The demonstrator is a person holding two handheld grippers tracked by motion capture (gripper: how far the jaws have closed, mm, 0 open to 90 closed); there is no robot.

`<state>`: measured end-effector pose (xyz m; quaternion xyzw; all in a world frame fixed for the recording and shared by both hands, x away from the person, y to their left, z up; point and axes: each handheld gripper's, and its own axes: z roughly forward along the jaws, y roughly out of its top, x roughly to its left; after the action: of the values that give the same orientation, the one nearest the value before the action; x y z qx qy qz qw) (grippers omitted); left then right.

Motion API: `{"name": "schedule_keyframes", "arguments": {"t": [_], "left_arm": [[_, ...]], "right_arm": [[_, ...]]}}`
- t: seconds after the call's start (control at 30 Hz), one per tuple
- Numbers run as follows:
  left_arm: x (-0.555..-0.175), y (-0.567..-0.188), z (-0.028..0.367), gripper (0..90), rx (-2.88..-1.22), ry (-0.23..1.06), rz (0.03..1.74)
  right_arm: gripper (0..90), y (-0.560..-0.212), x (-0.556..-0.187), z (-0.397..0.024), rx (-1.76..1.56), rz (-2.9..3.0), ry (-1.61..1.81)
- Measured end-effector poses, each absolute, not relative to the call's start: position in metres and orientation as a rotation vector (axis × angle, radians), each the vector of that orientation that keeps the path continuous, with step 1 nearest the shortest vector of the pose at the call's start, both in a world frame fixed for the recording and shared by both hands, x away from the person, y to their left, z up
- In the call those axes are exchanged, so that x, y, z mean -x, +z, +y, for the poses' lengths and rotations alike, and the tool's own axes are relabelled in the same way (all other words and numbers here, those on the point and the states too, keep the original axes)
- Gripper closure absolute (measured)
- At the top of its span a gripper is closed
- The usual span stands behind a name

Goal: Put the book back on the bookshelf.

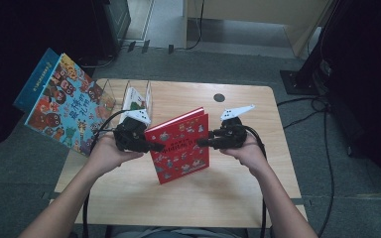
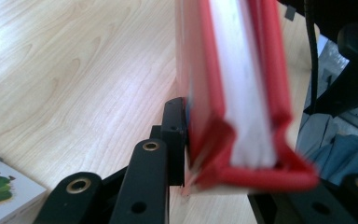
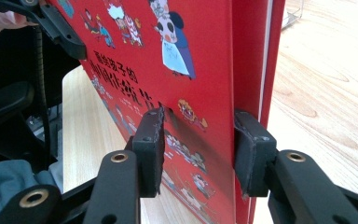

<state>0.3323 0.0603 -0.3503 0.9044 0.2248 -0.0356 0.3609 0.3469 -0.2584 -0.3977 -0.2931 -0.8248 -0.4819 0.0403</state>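
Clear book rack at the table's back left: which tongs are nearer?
Left. The left tongs grip the red book just in front of the rack; the right tongs grip the book's far edge.

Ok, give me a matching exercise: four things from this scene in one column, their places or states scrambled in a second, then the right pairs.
Things:
1. red book
2. blue book
3. rack
4. right claw

Places or states:
A. leaning off the table's left edge
B. shut on a book's edge
C. held upright between both claws
D. standing at the table's back left

Pairs: 1-C, 2-A, 3-D, 4-B
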Motion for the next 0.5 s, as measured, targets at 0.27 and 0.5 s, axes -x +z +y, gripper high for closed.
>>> {"name": "schedule_keyframes", "arguments": {"t": [0.27, 0.5], "left_arm": [[-0.339, -0.329, 0.048, 70.5, -2.420, -0.133, 0.593], [-0.347, -0.316, 0.037, 68.8, -2.509, -0.138, 0.611]], "right_arm": [[56.1, -0.397, -0.344, -0.256, 0.858, -2.564, -1.495], [52.9, -0.404, -0.342, -0.258, 0.863, -2.592, -1.500]]}}
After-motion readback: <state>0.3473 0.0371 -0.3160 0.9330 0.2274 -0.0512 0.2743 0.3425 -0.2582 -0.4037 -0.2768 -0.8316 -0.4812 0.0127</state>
